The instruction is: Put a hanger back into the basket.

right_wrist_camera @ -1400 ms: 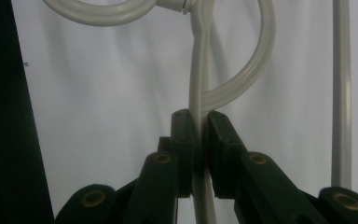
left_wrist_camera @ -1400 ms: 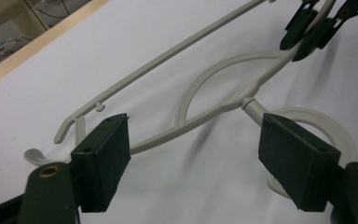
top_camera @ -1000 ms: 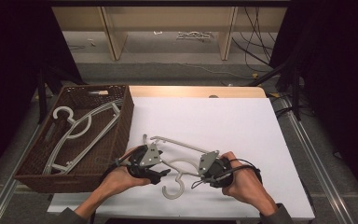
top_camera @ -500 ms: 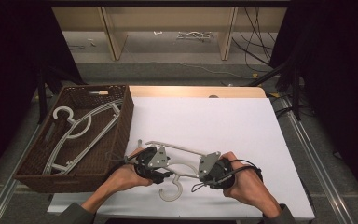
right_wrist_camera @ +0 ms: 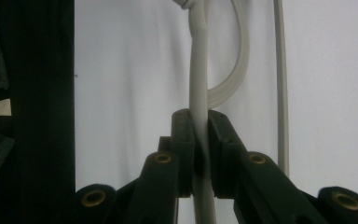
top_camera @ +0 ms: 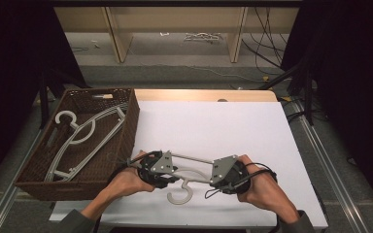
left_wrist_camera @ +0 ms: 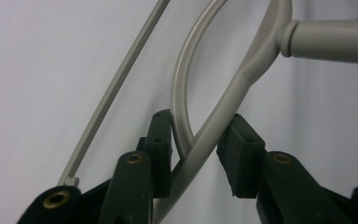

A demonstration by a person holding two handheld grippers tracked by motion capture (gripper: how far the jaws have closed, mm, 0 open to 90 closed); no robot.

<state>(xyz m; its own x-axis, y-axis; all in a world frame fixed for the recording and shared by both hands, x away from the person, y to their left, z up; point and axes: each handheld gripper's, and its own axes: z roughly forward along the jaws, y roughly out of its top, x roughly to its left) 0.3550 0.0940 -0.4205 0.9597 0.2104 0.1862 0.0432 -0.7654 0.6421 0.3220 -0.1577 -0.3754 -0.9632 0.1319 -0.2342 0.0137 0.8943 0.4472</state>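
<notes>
High view: a grey plastic hanger [top_camera: 187, 172] lies on the white table top [top_camera: 223, 126], held at both ends, its hook curling toward the person between the two hands. Left gripper [top_camera: 167, 170] sits over the hanger's left shoulder, right gripper [top_camera: 212, 175] over the right one. A brown wicker basket [top_camera: 128, 121] stands just beside the left hand and contains more grey hangers [top_camera: 85, 138].

Left gripper view: the jaws have just been closing with the hanger arm between them. The left pad [left_wrist_camera: 161, 149] appears to touch the curved inner strand, while the right pad [left_wrist_camera: 240, 156] stands a little clear of the thicker arm, so no firm pinch is confirmed; contact at the far side is hard to judge. The thin lower bar runs outside the left pad.

Right gripper view: the fingers [right_wrist_camera: 182, 144] are pressed together on the hanger's straight arm, which passes upright between them. The thin bar runs apart, to the right of the pads.
</notes>
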